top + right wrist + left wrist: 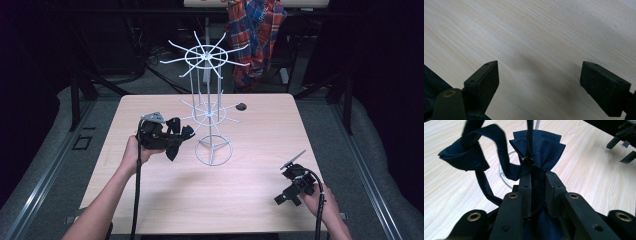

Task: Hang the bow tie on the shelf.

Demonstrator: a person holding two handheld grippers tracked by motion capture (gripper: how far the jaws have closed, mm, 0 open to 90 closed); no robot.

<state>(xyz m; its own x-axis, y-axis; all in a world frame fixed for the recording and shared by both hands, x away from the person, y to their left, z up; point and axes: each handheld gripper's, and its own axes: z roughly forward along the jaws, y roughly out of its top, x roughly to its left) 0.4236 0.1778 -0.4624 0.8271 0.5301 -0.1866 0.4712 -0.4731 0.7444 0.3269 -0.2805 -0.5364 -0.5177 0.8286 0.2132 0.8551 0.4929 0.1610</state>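
Left gripper jaws closed on dark navy folded cloth; the cloth's lower part hidden between and behind the jaws in the left gripper view, its upper loop cut off by the top edge. White wire ring base of the tiered wire stand mostly covered by that cloth. In the high view, the cloth reads as a dark lump, folds too small to tell. Small dark round object on the light wooden table: identity unclear. Red-blue plaid garment cut off at top edge.
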